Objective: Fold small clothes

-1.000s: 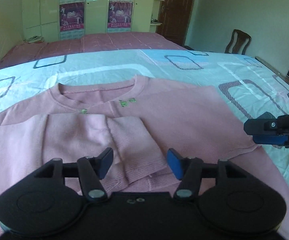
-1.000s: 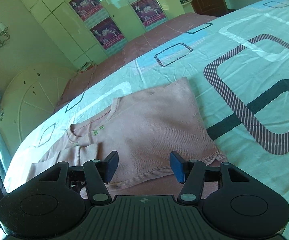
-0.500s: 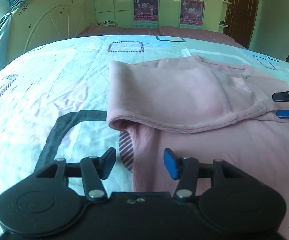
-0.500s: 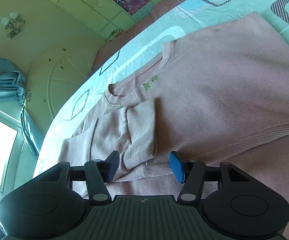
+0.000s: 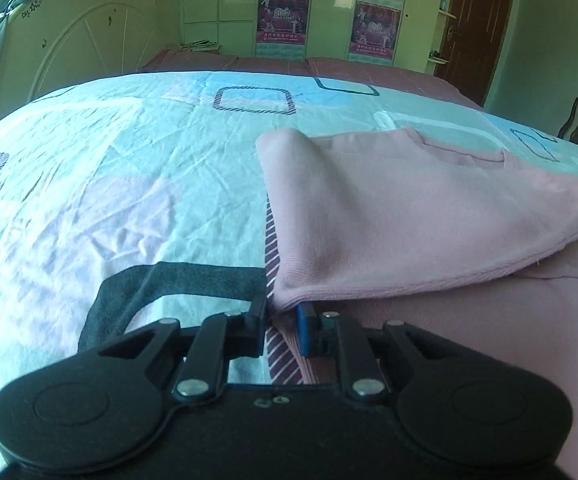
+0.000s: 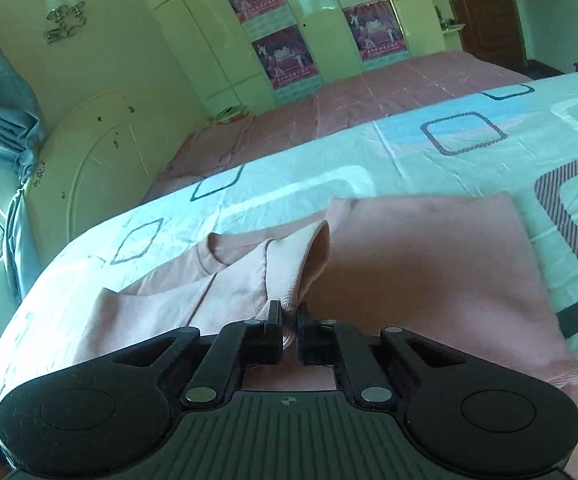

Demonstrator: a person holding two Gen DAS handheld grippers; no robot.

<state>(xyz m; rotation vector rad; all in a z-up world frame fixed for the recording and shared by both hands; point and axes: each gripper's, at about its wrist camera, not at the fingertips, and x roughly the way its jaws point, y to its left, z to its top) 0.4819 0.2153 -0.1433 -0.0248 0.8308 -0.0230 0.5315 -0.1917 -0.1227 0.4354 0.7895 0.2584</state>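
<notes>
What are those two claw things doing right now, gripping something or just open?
Left gripper: shut on a folded corner of the pink sweater.
Right gripper: shut on another bunched edge of the sweater.

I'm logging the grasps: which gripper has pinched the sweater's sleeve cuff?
The right gripper: its jaws clamp the ribbed cuff. The left gripper instead grips the pink sweater at its folded corner.

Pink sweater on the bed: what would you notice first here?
The pink sweater lies partly folded on the patterned bedsheet, its near fold lifted. Both grippers pinch it: the left gripper holds a folded corner, the right gripper a cuff.
</notes>
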